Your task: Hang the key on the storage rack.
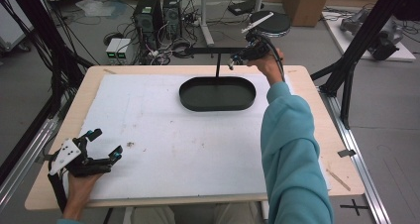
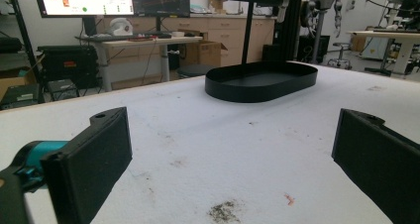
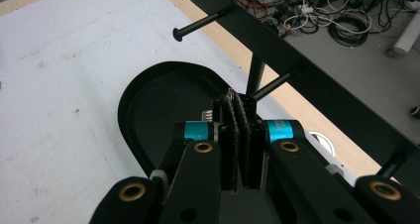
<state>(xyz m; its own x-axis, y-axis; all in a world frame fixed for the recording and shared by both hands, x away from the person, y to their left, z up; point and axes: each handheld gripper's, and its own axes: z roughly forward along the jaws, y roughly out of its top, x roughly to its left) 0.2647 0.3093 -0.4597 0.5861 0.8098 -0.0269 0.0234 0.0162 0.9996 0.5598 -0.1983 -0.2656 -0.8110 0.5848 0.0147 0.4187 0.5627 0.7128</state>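
Observation:
A black oval tray (image 1: 217, 93) (image 2: 262, 80) (image 3: 163, 100) lies at the far middle of the white mat. A thin post rises from it to a black crossbar (image 1: 210, 50) (image 3: 297, 60) that carries horizontal pegs (image 3: 198, 25). My right gripper (image 1: 233, 61) (image 3: 239, 102) hovers over the tray's right end, just in front of the bar beside one peg (image 3: 272, 84). Its jaws are pressed together, and I see nothing held between them. My left gripper (image 1: 105, 141) (image 2: 233, 149) rests at the near left of the mat, jaws wide apart and empty, pointing toward the tray.
The white foam mat (image 1: 173, 149) covers most of the wooden table (image 1: 317, 110) and has small dark stains. Black frame posts (image 1: 346, 75) stand at both sides. Computer towers (image 1: 148, 16), cables and a round stool (image 1: 272, 23) sit on the floor beyond the far edge.

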